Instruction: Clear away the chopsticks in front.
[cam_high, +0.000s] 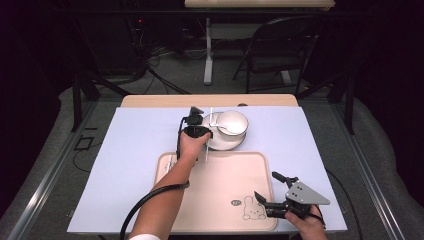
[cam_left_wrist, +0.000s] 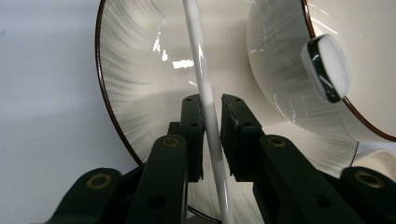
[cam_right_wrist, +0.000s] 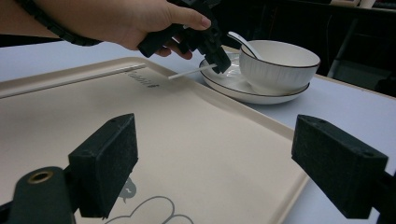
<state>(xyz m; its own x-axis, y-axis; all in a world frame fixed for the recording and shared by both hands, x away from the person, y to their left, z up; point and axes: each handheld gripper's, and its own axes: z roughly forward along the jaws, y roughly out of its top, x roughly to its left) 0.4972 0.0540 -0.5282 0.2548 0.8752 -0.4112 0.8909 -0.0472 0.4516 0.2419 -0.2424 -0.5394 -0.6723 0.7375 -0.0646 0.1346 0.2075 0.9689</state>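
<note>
My left gripper (cam_high: 204, 131) is shut on a thin white stick (cam_high: 206, 150) like a chopstick, held over the near left rim of a white ribbed plate (cam_high: 224, 145). In the left gripper view the stick (cam_left_wrist: 198, 56) runs up between the pads (cam_left_wrist: 192, 112) across the plate (cam_left_wrist: 135, 93). A white bowl (cam_high: 233, 121) with a spoon (cam_high: 224, 128) stands on the plate. My right gripper (cam_high: 267, 186) is open, empty, above the front right of a cream tray (cam_high: 215, 185); its own view shows both pads (cam_right_wrist: 105, 163) wide apart over the tray (cam_right_wrist: 187, 135).
The tray bears a small rabbit drawing (cam_high: 248, 207) and lies on a pale blue mat (cam_high: 135, 150) covering the table. Beyond the table's far edge stand a chair (cam_high: 280, 45) and a desk leg (cam_high: 208, 55) on a grey floor with cables.
</note>
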